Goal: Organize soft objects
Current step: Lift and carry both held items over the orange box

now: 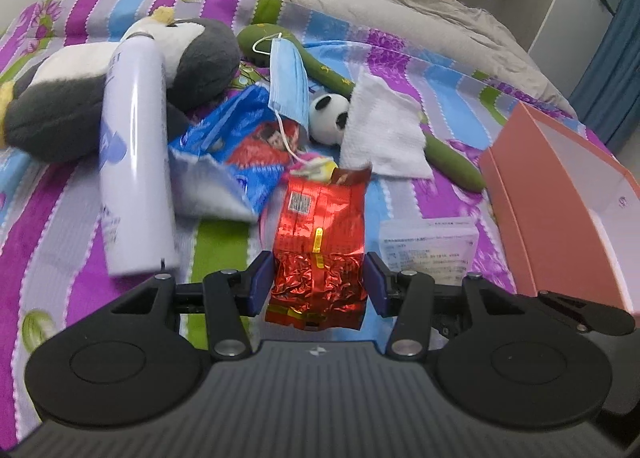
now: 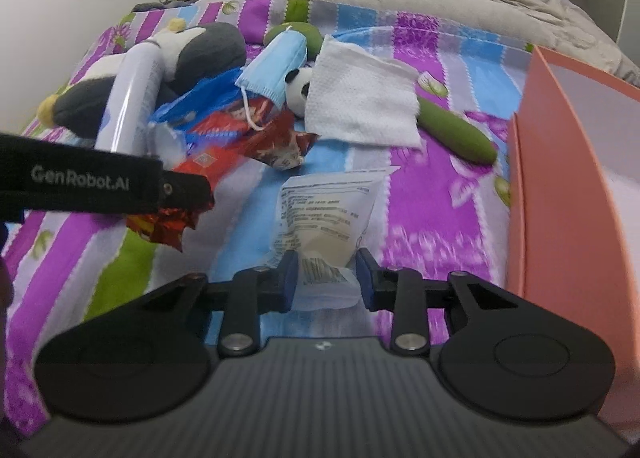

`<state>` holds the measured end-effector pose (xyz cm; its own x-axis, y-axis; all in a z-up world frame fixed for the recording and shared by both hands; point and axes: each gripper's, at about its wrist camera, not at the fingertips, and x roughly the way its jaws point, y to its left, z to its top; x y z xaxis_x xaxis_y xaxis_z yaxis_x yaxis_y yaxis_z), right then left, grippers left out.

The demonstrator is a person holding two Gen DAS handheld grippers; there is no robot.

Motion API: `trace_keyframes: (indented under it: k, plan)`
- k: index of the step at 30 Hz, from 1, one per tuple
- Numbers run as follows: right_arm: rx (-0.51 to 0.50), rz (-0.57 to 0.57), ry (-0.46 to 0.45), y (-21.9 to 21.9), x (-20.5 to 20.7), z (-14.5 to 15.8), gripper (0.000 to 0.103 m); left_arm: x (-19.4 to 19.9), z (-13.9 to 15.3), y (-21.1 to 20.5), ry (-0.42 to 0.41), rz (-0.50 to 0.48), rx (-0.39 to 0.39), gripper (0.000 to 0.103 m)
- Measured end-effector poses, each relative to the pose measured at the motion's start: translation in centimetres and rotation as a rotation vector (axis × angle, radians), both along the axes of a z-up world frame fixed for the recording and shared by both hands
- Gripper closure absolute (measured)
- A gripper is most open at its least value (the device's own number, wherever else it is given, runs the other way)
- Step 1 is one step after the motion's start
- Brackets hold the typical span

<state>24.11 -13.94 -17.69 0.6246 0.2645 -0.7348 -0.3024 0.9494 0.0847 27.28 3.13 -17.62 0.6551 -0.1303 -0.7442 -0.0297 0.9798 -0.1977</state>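
The left hand-held gripper (image 1: 318, 284) pinches a shiny red foil packet (image 1: 320, 254) above the striped bed (image 1: 460, 193). The right hand-held gripper (image 2: 325, 278) pinches a clear plastic pouch (image 2: 324, 225) near the pink box (image 2: 560, 193) at the bed's right edge.

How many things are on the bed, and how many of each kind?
Plush toys: 3, penguin, small panda, long green toy
Packets: 3, red foil packet, blue wrapper, clear pouch
Face mask: 1
White cloth: 1
White bottle: 1
Pink box: 1
Total: 10
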Motion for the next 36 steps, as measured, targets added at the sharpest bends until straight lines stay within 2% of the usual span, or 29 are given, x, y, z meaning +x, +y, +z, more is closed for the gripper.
trace_keyframes:
  k: [9,17,26,30,36]
  plan:
    - [0.007,0.001,-0.016,-0.7,-4.6,2.2,0.068,-4.7,1.1,-0.6,-0.008,-0.002,-0.007,0.048]
    - [0.044,-0.044,-0.082,-2.2,-7.0,5.6,0.068,-6.6,4.6,-1.1,-0.059,-0.029,-0.014,0.048]
    - [0.038,-0.112,-0.182,-4.9,-7.4,9.6,0.069,-6.5,9.3,-2.9,-0.128,-0.1,-0.064,0.048]
    - [0.02,-0.152,-0.238,-6.2,-7.2,11.5,0.069,-5.7,11.4,-4.3,-0.161,-0.15,-0.071,0.048]
    - [0.041,-0.213,-0.281,-9.0,-6.9,14.1,0.069,-4.4,14.2,-6.3,-0.186,-0.204,-0.123,0.048]
